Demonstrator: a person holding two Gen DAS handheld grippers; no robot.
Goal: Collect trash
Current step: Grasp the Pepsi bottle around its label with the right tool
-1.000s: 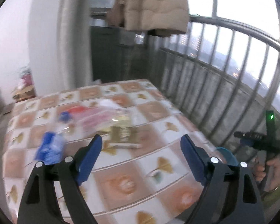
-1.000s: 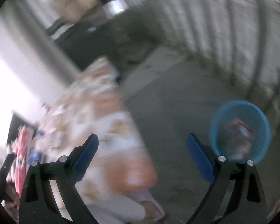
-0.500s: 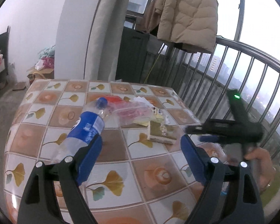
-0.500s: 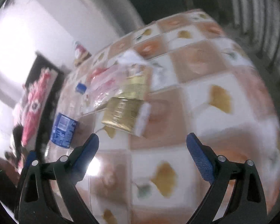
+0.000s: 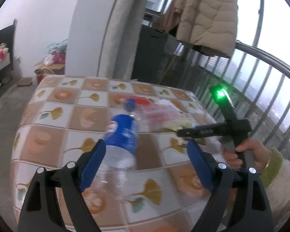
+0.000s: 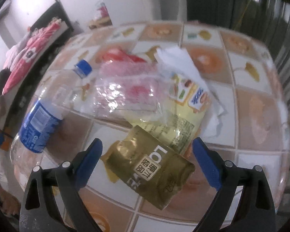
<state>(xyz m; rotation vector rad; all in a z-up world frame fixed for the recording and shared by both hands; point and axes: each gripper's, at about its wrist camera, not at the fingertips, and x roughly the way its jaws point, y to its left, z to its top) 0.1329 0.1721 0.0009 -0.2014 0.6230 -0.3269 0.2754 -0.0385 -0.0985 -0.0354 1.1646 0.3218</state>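
Hovering over tablecloth point(image 6: 247, 104): right gripper point(image 6: 147, 154) fingers apart above gold pouch point(image 6: 150, 170); left gripper point(image 5: 145, 162) fingers apart w/ Pepsi bottle point(image 5: 121, 135) lying between, untouched.

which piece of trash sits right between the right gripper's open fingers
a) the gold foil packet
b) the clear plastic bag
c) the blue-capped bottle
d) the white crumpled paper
a: in the right wrist view the gold foil packet lies between the blue pads of the right gripper, untouched, while the bottle lies off to the left on the table.
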